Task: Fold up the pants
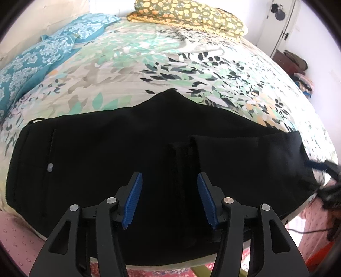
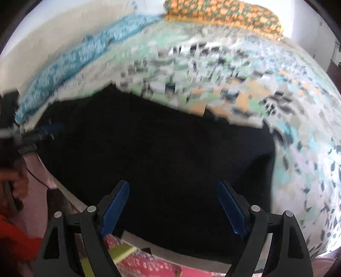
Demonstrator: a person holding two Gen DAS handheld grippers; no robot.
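In the left wrist view the left gripper (image 1: 169, 180) fills the near edge from seven to five o'clock, its blue-padded fingers (image 1: 134, 200) parted about halfway with nothing pinched between them; only black cloth lies beneath the gap. That cloth is the pants (image 1: 106, 149), spread flat across the near edge of the bed (image 1: 149, 64) and running from nine o'clock to three o'clock. A small pale button (image 1: 50, 167) shows on them toward nine o'clock, beside a pocket seam. Right of centre a folded layer lies on top of the lower one, its edge slanting toward three o'clock. At three to four o'clock a blurred dark shape sits at the end of the pants — likely the other gripper, though the blur hides its detail.

In the right wrist view the right gripper (image 2: 173, 188) stands at six o'clock, its jaws spread wide and empty over the same black pants (image 2: 159, 149), which are motion-blurred here. At nine o'clock a blurred blue pad of the left gripper (image 2: 49, 130) reaches in over the cloth.

Farther off, the floral sheet stretches toward twelve o'clock. A teal patterned pillow (image 1: 42, 55) lies at ten o'clock — a yellow-flowered pillow (image 1: 191, 15) at twelve. A white door (image 1: 279, 25) stands at one o'clock
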